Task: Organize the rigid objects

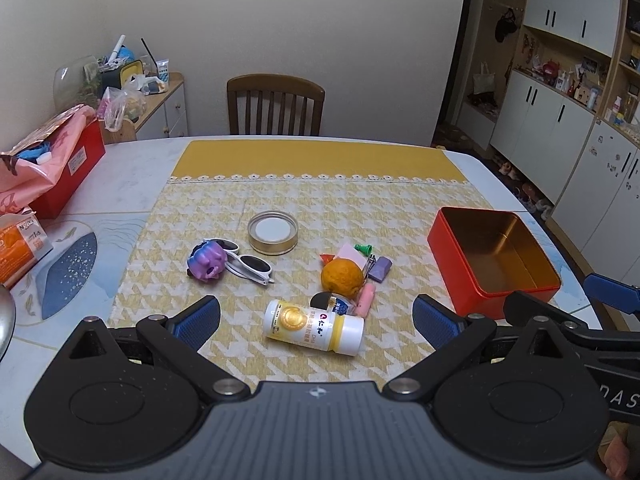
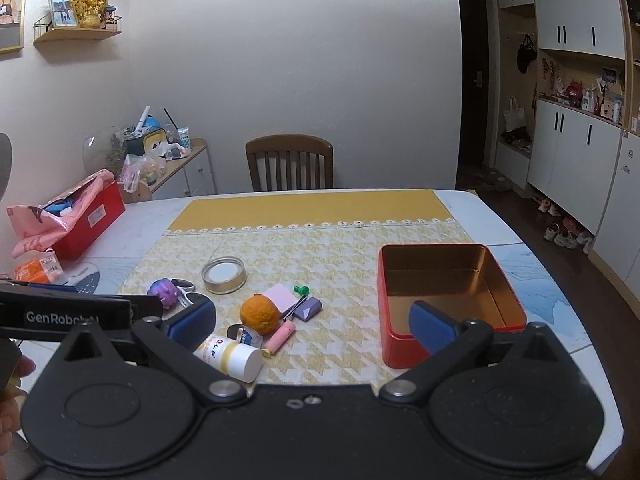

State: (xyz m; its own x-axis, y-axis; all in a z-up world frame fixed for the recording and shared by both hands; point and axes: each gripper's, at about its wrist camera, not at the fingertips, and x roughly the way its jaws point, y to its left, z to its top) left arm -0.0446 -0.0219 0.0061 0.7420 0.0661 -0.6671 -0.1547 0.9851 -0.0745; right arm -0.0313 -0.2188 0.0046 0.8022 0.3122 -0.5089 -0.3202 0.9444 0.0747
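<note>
A red tin with a gold inside stands open and holds nothing, at the right of the yellow cloth. Loose items lie mid-cloth: a white and yellow bottle on its side, an orange, a pink tube, a purple box, a round metal lid, white sunglasses and a purple toy. My left gripper hangs open over the bottle. My right gripper is open, nothing between its pads.
A red box with pink wrapping and an orange packet sit at the table's left. A wooden chair stands at the far side. Cabinets line the right wall.
</note>
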